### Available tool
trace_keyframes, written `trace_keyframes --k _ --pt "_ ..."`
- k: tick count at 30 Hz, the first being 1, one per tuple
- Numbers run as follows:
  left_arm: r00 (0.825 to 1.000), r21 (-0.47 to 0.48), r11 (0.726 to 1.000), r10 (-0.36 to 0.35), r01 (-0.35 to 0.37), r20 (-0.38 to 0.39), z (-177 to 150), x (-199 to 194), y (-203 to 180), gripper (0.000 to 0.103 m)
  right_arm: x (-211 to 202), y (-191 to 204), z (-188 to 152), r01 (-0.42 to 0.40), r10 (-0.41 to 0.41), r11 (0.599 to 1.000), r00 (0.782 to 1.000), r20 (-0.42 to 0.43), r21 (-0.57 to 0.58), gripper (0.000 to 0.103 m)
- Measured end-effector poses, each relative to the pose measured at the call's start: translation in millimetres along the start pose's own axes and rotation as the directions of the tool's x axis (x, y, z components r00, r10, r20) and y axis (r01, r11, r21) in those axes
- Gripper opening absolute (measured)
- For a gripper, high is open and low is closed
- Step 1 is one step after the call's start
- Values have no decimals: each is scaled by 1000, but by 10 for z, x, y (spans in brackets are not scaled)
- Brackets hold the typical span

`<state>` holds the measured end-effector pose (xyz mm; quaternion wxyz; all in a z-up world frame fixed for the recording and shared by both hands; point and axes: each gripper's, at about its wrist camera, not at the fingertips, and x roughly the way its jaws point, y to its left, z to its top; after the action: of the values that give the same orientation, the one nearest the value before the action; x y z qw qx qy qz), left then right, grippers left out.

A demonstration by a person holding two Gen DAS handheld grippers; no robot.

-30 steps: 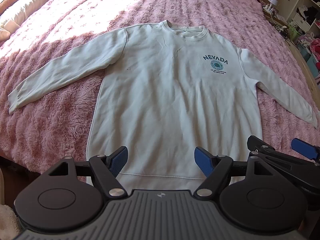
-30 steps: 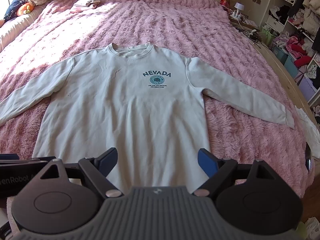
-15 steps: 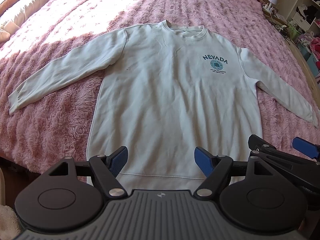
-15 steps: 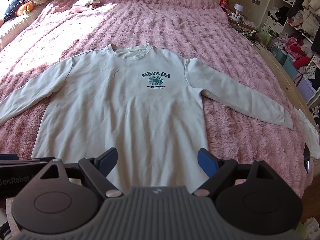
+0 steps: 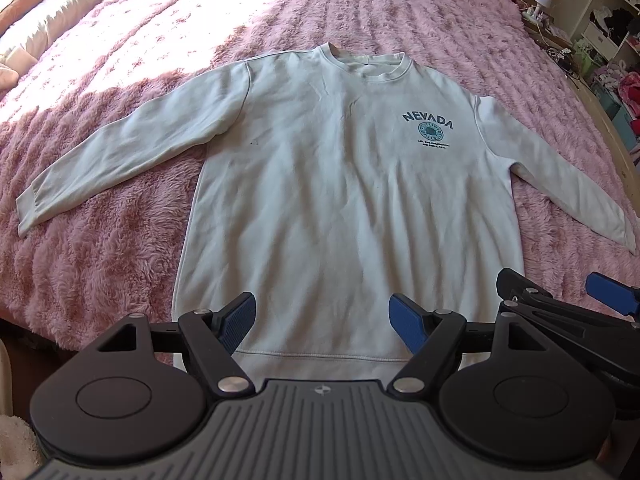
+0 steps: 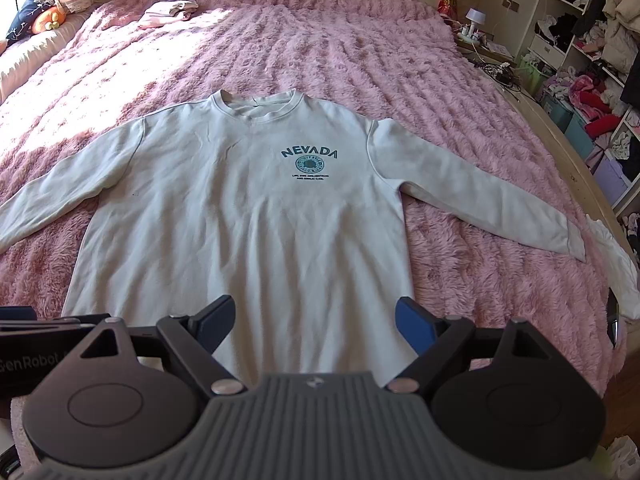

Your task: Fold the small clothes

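Garment: pale sweatshirt (image 5: 344,184), flat and face up on pink fuzzy bedspread (image 5: 100,264), sleeves spread.
Print: "NEVADA" (image 6: 309,153) over round teal emblem; smaller lines unreadable.
Left gripper (image 5: 322,320): jaws spread, above hem, 6 o'clock.
Right gripper (image 6: 316,322): jaws spread, empty.
Marking: "GenRobot" (image 6: 30,364), partly cut off.

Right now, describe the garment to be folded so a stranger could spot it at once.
A pink fluffy bedspread covers the whole bed. Flat on it, near the foot edge, lies a pale sweatshirt, face up, both sleeves spread outward. Unlike the small pinkish bundle of cloth at the far end, it carries a teal NEVADA print on the chest.
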<state>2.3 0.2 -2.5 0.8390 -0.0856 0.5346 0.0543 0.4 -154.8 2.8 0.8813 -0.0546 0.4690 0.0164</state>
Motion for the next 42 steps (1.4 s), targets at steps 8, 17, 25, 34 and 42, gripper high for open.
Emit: trace_keyframes --k 8,17,25,34,42 --pt "1000 15 1000 -17 17 10 15 28 -62 89 8 -69 -2 1 -1 1000 1000 11 19 83" --pt "989 47 991 -129 126 67 163 121 -221 89 151 -633 34 68 -88 990 982 167 122 83" --pt "919 88 930 -367 357 147 442 454 -640 89 588 -1726 -40 -3 -88 931 969 233 365 83" --pt "781 191 808 -588 557 213 798 976 -1257 92 1308 -2967 -194 -40 -220 794 911 348 607 82" --pt "757 168 776 -630 608 171 1032 1578 -1655 93 2048 -3840 -289 23 -364 655 885 290 755 55"
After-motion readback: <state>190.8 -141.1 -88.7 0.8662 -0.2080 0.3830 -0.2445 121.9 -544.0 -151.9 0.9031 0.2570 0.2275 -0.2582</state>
